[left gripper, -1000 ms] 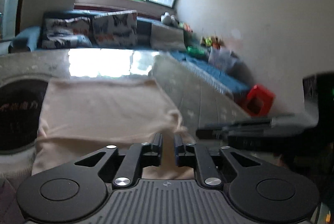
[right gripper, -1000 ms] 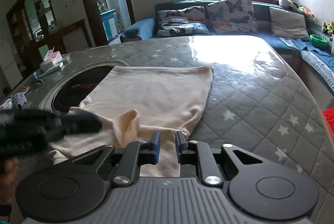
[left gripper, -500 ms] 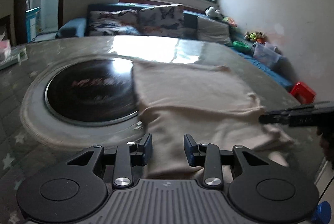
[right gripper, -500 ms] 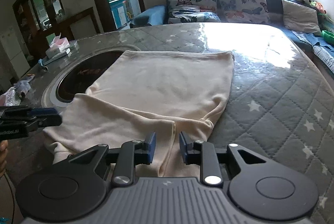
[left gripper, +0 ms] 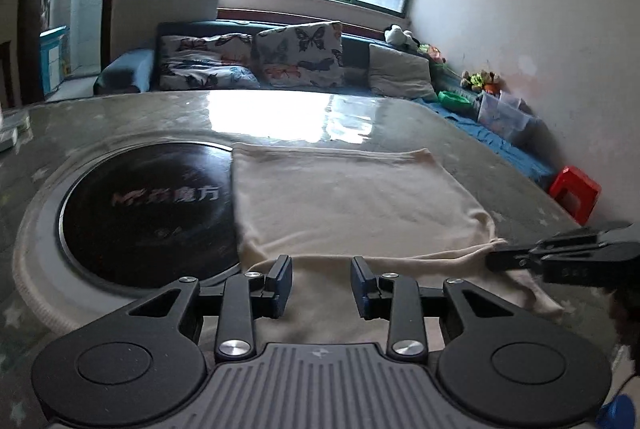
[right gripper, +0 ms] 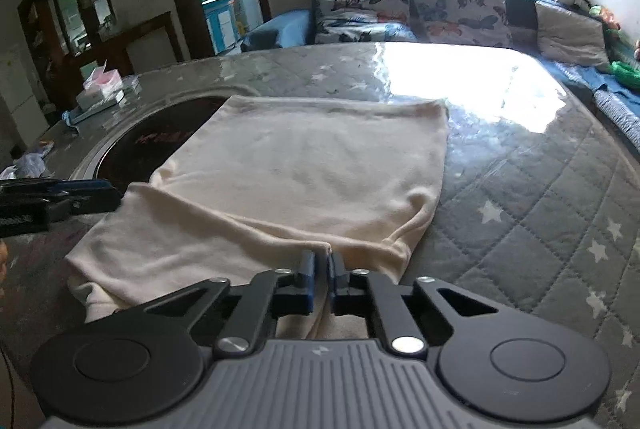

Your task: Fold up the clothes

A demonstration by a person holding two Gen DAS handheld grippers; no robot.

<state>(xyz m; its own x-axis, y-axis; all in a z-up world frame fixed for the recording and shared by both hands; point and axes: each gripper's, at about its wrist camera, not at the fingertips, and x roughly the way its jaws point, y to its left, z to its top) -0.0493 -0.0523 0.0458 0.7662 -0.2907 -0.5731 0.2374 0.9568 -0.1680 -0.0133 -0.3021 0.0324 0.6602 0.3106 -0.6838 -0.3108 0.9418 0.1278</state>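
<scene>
Right wrist view showed the right gripper (right gripper: 321,261) pinched tight on a raised fold of the cream garment (right gripper: 312,173), its jaws having just closed on the cloth. That garment lay spread on the quilted, star-printed table (right gripper: 520,197), its left edge overlapping a round black hob (right gripper: 160,139). In the left wrist view the left gripper (left gripper: 321,283) hung over the garment's near edge, jaws partly apart, nothing pressed between them. At that view's right edge, the right gripper met the garment's near corner.
</scene>
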